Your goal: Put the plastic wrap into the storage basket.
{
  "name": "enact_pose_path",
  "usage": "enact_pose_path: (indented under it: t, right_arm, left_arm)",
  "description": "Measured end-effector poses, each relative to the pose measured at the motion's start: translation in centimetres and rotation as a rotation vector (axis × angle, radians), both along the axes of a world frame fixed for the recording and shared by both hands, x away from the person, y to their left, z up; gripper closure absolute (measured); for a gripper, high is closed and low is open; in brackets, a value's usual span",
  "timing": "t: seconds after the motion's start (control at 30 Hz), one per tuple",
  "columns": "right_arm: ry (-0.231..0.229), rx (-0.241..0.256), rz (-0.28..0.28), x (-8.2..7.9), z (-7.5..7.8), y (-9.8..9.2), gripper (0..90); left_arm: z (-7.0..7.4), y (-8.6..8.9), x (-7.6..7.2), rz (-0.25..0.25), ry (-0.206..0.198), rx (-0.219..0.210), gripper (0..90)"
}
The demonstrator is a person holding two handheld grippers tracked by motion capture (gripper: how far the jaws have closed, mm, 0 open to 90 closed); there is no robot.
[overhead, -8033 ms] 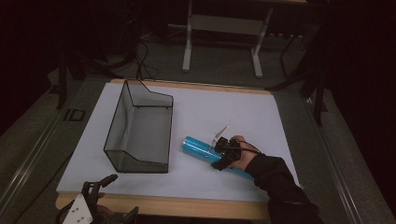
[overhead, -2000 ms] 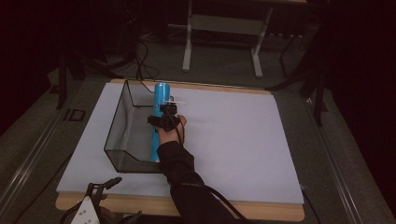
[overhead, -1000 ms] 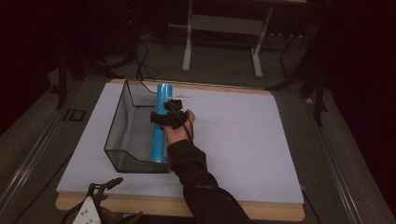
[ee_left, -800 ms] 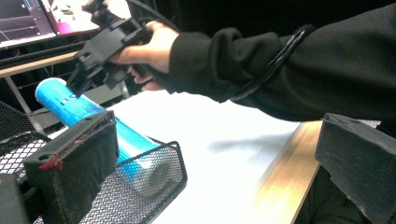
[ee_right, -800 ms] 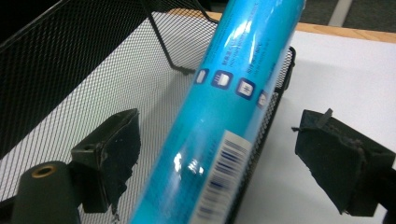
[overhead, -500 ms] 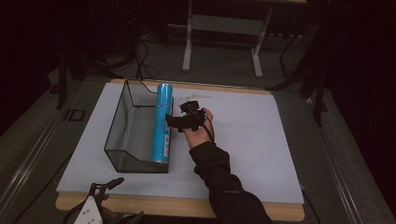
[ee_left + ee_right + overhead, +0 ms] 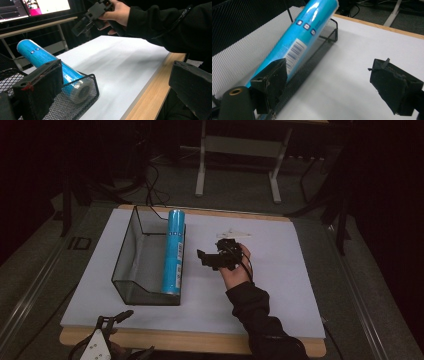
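1. In the high view, a black mesh tray (image 7: 135, 265) sat left of centre on the white worktop (image 7: 280, 285), its long side running up the frame.
2. A blue tube (image 7: 174, 251) lay along the tray's right wall, one end at the near corner and the other reaching past the far wall.
3. The right claw (image 7: 209, 260) hovered at centre frame, just right of the tube and apart from it, held by a hand (image 7: 235, 270) in a black sleeve (image 7: 260, 320).
4. Its jaws stood wide with nothing between them; in the right gripper view the tube (image 7: 299, 42) leaned on the mesh behind the left jaw.
5. The left claw (image 7: 117, 332) lay at the bottom left edge of the high view, over the worktop's wooden rim.
6. The left gripper view showed its jaws wide apart and empty, the tube's (image 7: 47, 62) white end resting in the tray's (image 7: 85, 92) corner.
7. A small pale object (image 7: 234, 234) lay above the right claw; I could not tell what it was.
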State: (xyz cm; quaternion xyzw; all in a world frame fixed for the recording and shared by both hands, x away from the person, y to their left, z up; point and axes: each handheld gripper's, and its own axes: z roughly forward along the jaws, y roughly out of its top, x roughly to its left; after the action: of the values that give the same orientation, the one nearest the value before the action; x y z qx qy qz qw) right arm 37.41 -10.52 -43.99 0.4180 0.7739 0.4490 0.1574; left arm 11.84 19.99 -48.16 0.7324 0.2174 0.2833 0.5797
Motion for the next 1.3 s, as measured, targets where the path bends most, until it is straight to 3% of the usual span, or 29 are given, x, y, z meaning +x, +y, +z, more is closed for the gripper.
enact_pose_path:
  t: [0.33,0.77,1.3]
  right_arm:
    - [-0.019,-0.025,0.009,-1.6,-0.6,-2.8,13.3]
    - [-0.002,-0.047,0.013,-3.9,-1.7,-6.3,13.4]
    - [-0.026,-0.096,0.022,-7.1,-3.6,-9.1,13.6]
  left_arm:
    - [0.0,0.0,0.0,0.004,-0.001,0.003,0.2]
    - [-0.1,-0.1,0.1,0.004,0.003,0.007,0.2]
    - [-0.2,-0.2,0.2,-0.001,0.011,0.017,0.2]
